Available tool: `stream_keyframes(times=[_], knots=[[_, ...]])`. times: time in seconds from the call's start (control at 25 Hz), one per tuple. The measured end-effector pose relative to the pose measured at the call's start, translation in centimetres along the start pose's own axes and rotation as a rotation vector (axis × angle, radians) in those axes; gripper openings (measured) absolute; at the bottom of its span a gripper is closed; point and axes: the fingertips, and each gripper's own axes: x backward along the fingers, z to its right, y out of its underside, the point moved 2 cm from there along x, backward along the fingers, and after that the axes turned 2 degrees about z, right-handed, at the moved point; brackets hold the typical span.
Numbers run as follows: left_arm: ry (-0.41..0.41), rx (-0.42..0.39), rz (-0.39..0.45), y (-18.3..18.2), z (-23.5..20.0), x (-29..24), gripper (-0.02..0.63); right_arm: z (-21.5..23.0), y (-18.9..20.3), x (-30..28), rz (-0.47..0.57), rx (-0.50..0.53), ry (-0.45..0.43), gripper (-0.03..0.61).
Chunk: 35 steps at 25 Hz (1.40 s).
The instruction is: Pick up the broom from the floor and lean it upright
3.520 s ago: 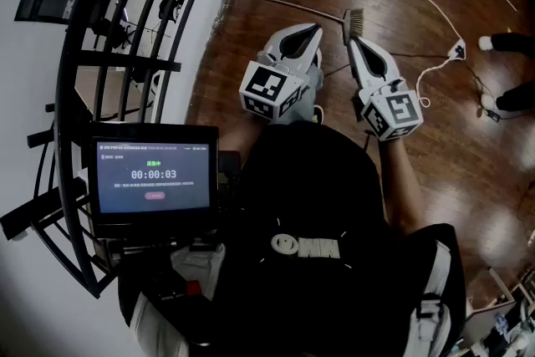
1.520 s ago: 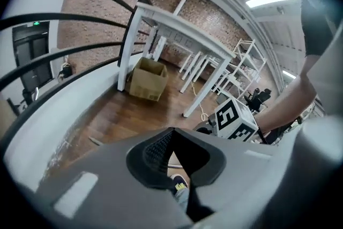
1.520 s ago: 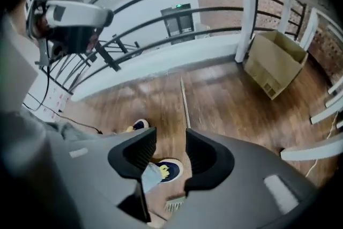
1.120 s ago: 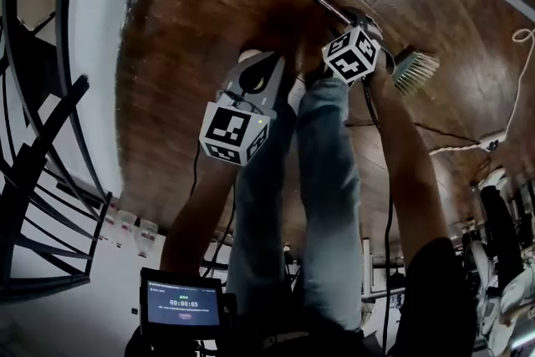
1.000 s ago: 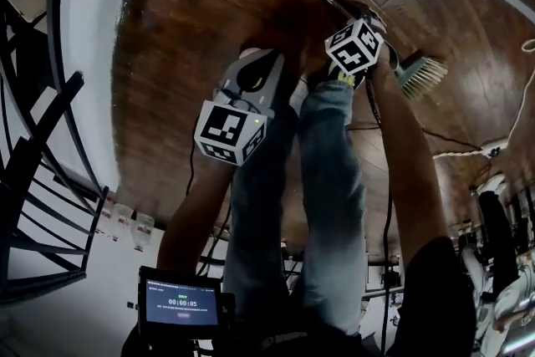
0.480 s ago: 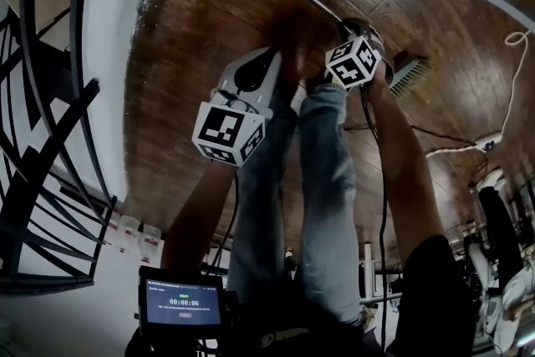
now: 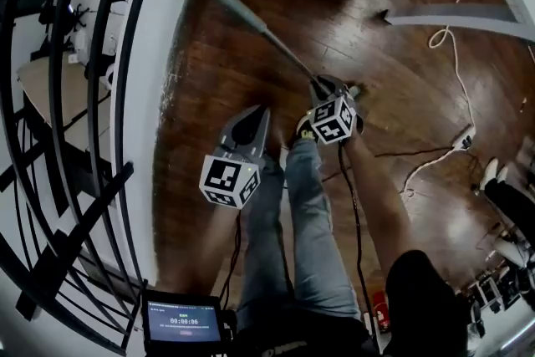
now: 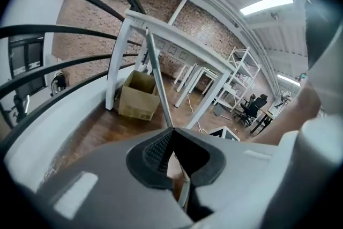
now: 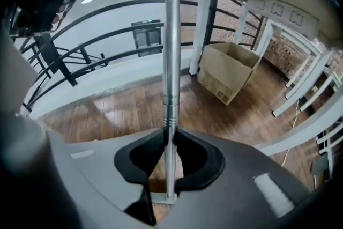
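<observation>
The broom's grey metal handle (image 7: 259, 25) slants up and to the left above the wooden floor. My right gripper (image 7: 322, 86) is shut on its lower part. In the right gripper view the handle (image 9: 171, 35) runs straight up between the two pads of the right gripper (image 9: 170, 134), and a bit of the broom head (image 9: 162, 199) shows below them. In the head view the broom head is hidden under that gripper. My left gripper (image 7: 261, 111) hangs to the left of the handle, apart from it. Its tips meet with nothing between them (image 8: 172, 130).
A cardboard box (image 9: 228, 78) stands by a white table's legs (image 7: 451, 12). A white cable (image 7: 435, 163) trails over the floor at the right. A black curved railing (image 7: 100, 96) and a white ledge run along the left. The person's legs (image 7: 292, 205) are below the grippers.
Both grippers have come up from the floor, and the broom has risen with the right one. The broom head, seen earlier to the right of that gripper, is now hidden.
</observation>
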Motion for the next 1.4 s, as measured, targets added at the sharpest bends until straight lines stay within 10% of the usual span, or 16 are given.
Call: stream_keyframes(times=[0.6, 1.4], knots=[[0.089, -0.078, -0.055, -4.9, 6.8, -4.0, 0.011, 12.6, -3.2, 6.1, 0.231, -0.519, 0.226, 0.081], [0.041, -0.044, -0.136, -2.3, 4.3, -4.6, 0.011, 20.0, -5.5, 1.6, 0.245, -0.609, 0.280, 0.087]])
